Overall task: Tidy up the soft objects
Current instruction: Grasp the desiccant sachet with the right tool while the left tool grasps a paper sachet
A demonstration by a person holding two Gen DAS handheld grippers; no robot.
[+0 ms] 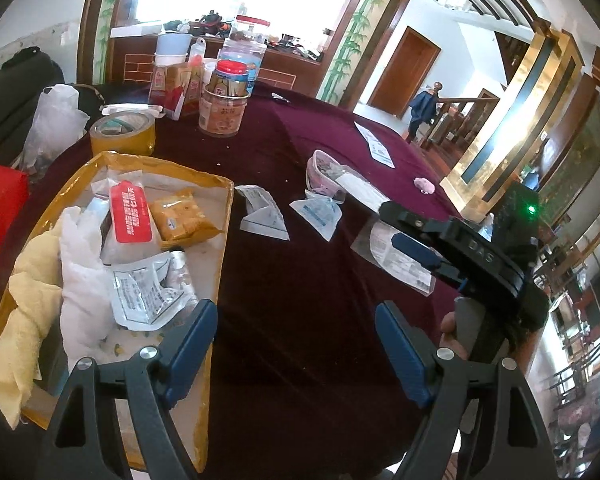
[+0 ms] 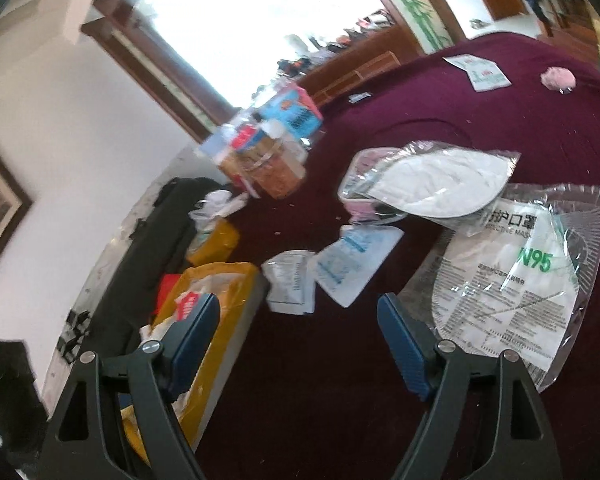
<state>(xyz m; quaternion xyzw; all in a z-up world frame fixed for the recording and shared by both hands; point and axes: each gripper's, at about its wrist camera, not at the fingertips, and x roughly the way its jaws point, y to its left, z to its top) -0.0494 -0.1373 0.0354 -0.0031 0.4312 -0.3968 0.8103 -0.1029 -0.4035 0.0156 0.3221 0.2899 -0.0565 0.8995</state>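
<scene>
A yellow-edged tray (image 1: 220, 184) at the left holds a yellow cloth (image 1: 24, 320), white plastic bags, a red packet (image 1: 130, 214) and an orange packet (image 1: 182, 218). My left gripper (image 1: 296, 344) is open and empty beside the tray's right edge. My right gripper (image 2: 300, 344) is open and empty over the maroon tablecloth (image 2: 340, 400); it also shows in the left wrist view (image 1: 428, 256). Close on its right lies an N95 mask pack (image 2: 512, 288), with a white mask in a clear bag (image 2: 440, 184) behind. Two small white sachets (image 2: 292, 280) (image 2: 352, 260) lie ahead.
Jars (image 1: 224, 96), cartons and a tape roll (image 1: 124, 132) stand at the table's back left. A pink fluffy thing (image 2: 558, 78) and a paper packet (image 2: 484, 72) lie far right. A black bag (image 2: 148, 232) sits off the table's left side.
</scene>
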